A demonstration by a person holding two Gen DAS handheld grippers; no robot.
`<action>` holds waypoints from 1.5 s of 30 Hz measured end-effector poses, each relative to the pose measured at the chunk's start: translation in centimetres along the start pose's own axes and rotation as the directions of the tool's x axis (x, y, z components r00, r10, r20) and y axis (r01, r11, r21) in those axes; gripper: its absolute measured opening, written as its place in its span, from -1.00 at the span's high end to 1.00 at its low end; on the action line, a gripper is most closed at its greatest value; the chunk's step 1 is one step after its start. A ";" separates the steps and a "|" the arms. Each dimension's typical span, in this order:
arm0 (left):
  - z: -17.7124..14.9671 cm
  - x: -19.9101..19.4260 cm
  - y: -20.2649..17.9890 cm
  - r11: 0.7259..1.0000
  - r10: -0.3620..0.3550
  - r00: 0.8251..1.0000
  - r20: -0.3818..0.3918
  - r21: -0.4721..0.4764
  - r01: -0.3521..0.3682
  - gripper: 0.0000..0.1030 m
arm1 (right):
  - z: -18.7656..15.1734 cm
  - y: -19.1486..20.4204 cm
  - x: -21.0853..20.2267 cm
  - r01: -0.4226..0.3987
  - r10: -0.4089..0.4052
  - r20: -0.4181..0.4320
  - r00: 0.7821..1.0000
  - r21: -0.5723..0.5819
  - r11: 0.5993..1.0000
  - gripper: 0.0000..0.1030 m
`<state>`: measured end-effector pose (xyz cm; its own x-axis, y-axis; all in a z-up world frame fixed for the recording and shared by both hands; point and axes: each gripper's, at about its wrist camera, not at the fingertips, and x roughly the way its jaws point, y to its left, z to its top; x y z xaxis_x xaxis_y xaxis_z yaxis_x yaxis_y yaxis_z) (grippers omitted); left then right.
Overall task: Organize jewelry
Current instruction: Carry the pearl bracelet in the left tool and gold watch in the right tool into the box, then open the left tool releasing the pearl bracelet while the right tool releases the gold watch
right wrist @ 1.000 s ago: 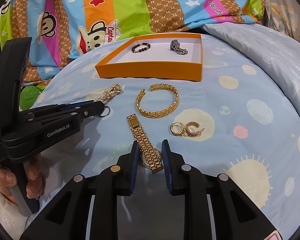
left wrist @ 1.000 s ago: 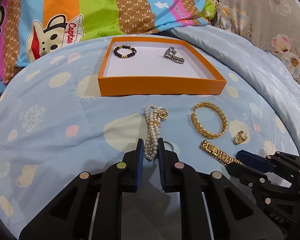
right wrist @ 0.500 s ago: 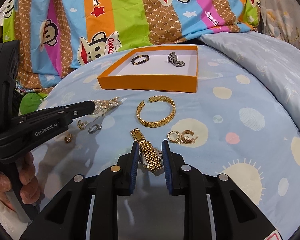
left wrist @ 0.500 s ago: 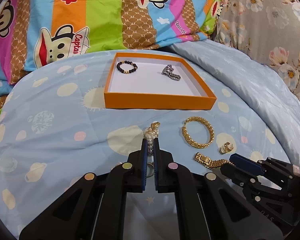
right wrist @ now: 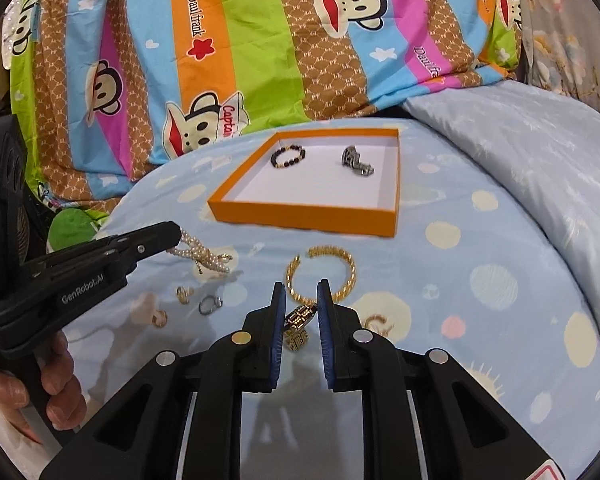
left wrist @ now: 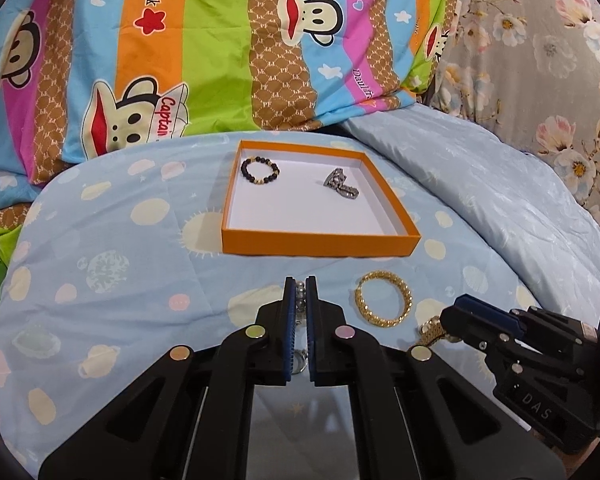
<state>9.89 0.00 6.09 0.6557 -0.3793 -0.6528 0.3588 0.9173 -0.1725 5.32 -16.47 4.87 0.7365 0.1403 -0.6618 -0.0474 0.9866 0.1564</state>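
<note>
So both grippers have something in them right now. The left hand-held gripper (left wrist: 299, 285) is clamped tight on the pearl necklace (right wrist: 204, 255), and in the right wrist view you can see the strand drooping out past the tips down toward the blue bedspread (left wrist: 112, 280), gold charm bit at the far end. The right hand-held gripper (right wrist: 301, 295) has its jaws pinched onto the gold watch (right wrist: 299, 322), which sits crumpled up between the blue pads, band bunched below it. The orange box (left wrist: 320, 243) sits further back on the bed, well apart from both grippers, and already has a dark beaded bracelet (left wrist: 259, 171) in its back left part and a silver chain piece (left wrist: 342, 189) toward the back right, the two not touching. Lying loose on the bedspread between box and grippers is the gold bangle (right wrist: 322, 274), just beyond the right gripper's tips. Near the left gripper there are a few small bits: a gold ring (right wrist: 184, 294), a silver ring (right wrist: 211, 305) and another gold ring (right wrist: 159, 318), all separate from each other. There's also a gold earring (right wrist: 376, 322) mostly hidden just right of the right gripper's pad. A hand (right wrist: 40, 384) is wrapped round the left gripper's handle at the bottom left. The cartoon monkey pillow (left wrist: 204, 48) is propped up behind everything.
</note>
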 end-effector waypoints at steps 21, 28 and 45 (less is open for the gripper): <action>5.8 -0.3 0.1 0.999 0.026 0.996 0.081 0.038 -0.029 0.93 | 7.4 -1.1 0.1 0.026 -0.025 0.100 0.995 -0.018 0.999 0.71; 9.0 3.1 0.6 0.998 0.044 0.995 0.087 0.032 -0.047 0.93 | 11.9 -0.5 3.2 0.040 -0.035 0.123 0.992 -0.044 0.998 0.71; 10.0 13.1 2.1 0.996 0.090 0.996 0.002 0.013 -0.090 0.93 | 12.9 -2.7 12.4 0.035 -0.036 0.034 0.999 0.018 0.999 0.70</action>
<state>25.84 -4.23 4.55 0.6869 -0.2951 -0.6641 0.3065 0.9462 -0.1034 23.28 -18.51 5.69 0.7600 0.1018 -0.6419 -0.0090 0.9892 0.1462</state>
